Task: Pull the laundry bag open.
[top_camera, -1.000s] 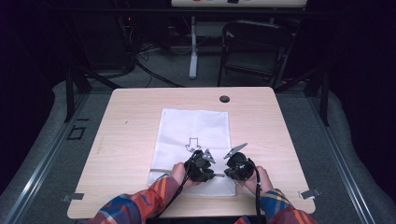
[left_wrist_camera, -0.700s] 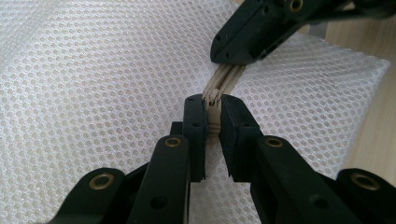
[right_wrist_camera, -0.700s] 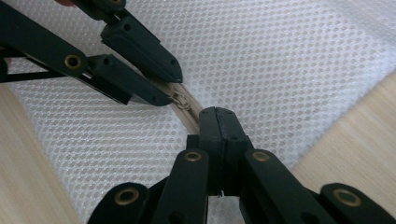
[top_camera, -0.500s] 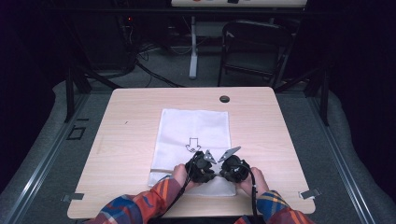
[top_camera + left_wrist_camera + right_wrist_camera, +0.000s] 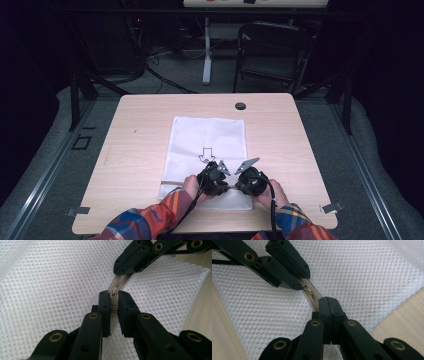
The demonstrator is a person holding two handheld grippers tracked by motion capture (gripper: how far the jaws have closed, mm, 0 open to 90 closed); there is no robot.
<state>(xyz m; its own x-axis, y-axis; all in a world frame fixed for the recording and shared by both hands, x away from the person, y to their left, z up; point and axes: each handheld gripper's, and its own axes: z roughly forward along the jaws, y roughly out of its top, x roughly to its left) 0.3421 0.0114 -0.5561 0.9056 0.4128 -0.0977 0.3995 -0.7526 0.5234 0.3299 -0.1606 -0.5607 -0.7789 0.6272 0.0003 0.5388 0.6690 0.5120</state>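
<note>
Near the counter's (image 5: 150, 125) front edge, the mesh bag's (image 5: 210, 135) zipper (image 5: 117, 283) is clamped by both closed tools: left tool (image 5: 113, 298), right tool (image 5: 327, 302). Since a second ago they have been drawn closer together, likely readying a pull.

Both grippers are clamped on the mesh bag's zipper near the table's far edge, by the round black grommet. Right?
Not the place. Both grippers, left and right, are shut on the zipper at the mesh bag's near end, by the person's hands; the high view shows the grommet far beyond the bag.
</note>
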